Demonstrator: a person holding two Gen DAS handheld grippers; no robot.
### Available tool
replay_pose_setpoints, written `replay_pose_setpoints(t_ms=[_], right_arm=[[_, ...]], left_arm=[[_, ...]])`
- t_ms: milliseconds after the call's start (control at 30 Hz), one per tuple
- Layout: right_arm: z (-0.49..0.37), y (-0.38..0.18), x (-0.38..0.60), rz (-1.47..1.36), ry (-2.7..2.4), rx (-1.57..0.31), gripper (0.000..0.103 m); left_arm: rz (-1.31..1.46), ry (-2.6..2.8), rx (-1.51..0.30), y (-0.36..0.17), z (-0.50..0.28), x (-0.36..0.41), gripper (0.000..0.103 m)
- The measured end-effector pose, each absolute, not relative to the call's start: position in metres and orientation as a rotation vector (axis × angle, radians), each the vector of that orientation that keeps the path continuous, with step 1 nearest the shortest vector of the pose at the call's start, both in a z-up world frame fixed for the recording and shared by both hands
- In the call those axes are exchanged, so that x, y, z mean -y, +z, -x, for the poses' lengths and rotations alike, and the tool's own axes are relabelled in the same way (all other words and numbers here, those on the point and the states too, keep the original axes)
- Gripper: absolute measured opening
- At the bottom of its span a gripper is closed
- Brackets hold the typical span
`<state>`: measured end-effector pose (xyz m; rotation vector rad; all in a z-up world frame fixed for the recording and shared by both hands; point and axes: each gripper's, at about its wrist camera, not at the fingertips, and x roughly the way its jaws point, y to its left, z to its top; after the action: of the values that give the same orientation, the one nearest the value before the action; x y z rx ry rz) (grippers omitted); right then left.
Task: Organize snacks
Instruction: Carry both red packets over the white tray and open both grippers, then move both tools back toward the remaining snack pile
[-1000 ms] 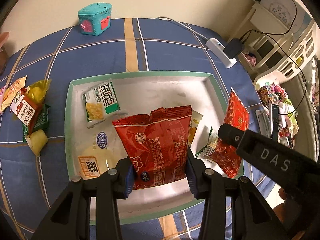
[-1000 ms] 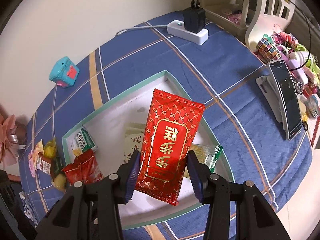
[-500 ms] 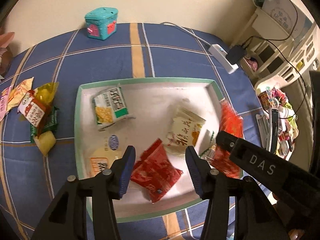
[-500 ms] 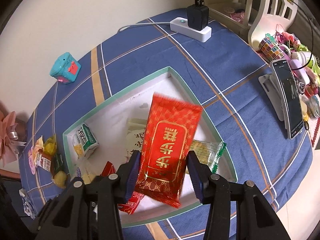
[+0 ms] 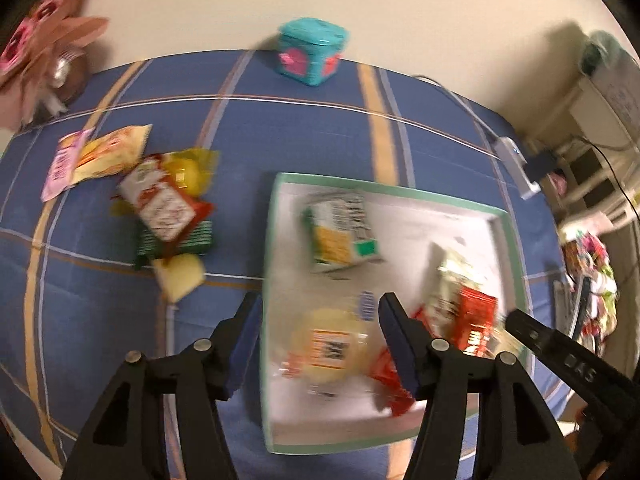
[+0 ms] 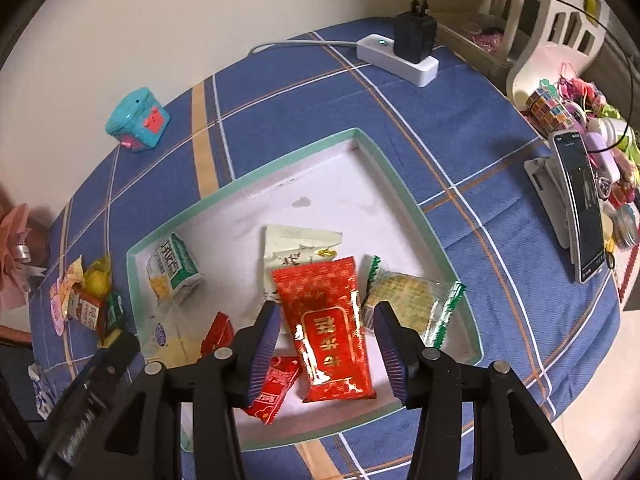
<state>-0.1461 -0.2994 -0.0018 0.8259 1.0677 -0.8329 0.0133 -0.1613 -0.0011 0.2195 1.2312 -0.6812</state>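
Both packets are down: the glossy red foil snack packet with gold lettering (image 6: 326, 328) now lies flat at the near edge of the shallow white tray with a mint-green rim (image 6: 404, 196), released by the right gripper (image 6: 326, 346), whose jaws are opening around it without pressing. The left gripper (image 5: 318, 344), jaws opening and empty, has dropped its crinkled red pouch (image 6: 276, 386) and swings toward the loose pile of wrapped snacks (image 5: 166, 208) at the blue checked tablecloth's (image 5: 280, 136) left edge, so more remains to be gathered.

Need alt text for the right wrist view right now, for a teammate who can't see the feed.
The right gripper hangs, jaws opening, over a large red snack packet lying in a white tray with a green rim on a blue checked tablecloth. Other snack packets lie around it in the tray; more sit in a loose pile outside it.
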Motion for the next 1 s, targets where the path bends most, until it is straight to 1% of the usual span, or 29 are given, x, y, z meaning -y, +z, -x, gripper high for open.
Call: replay_pose_setpoints(t_ms=[133,167,200,233,633,700,733,767,833,900,1000], right_arm=[[0.138,-0.001,0.29,-0.797,-0.821,-1.073,0.052],[0.136,0.0,0.288,-0.788,-0.819,-1.073,0.054],[0.133,0.001,0.285,-0.774,-0.819,-1.072,0.059],[0.13,0.003,0.283,-0.764,-0.821,-1.07,0.06],[0.085,0.009,0.244,-0.663,-0.768,-1.08,0.065],[0.078,0.01,0.237,-0.654,-0.754,-1.078,0.065],[0.073,0.011,0.232,-0.646,-0.744,-1.078,0.065],[0.069,0.011,0.228,-0.642,-0.737,-1.076,0.065],[0.059,0.012,0.218,-0.63,-0.709,-1.074,0.065],[0.05,0.012,0.21,-0.621,-0.682,-1.075,0.069],[0.038,0.011,0.197,-0.599,-0.651,-1.081,0.07]], left_arm=[[-0.186,-0.634,-1.23,-0.002,-0.028,0.144,0.063],[-0.179,-0.622,-1.228,-0.001,-0.031,0.139,0.064],[-0.172,-0.61,-1.227,-0.001,-0.034,0.135,0.064],[-0.164,-0.598,-1.227,0.0,-0.037,0.131,0.064],[-0.131,-0.495,-1.201,0.003,-0.07,0.086,0.065],[-0.124,-0.474,-1.196,0.004,-0.076,0.076,0.069],[-0.116,-0.465,-1.194,0.004,-0.079,0.071,0.077],[-0.108,-0.46,-1.191,0.005,-0.082,0.067,0.08],[-0.09,-0.443,-1.186,0.007,-0.088,0.056,0.08],[-0.076,-0.424,-1.183,0.007,-0.094,0.045,0.08],[-0.064,-0.393,-1.178,0.006,-0.102,0.03,0.081]])
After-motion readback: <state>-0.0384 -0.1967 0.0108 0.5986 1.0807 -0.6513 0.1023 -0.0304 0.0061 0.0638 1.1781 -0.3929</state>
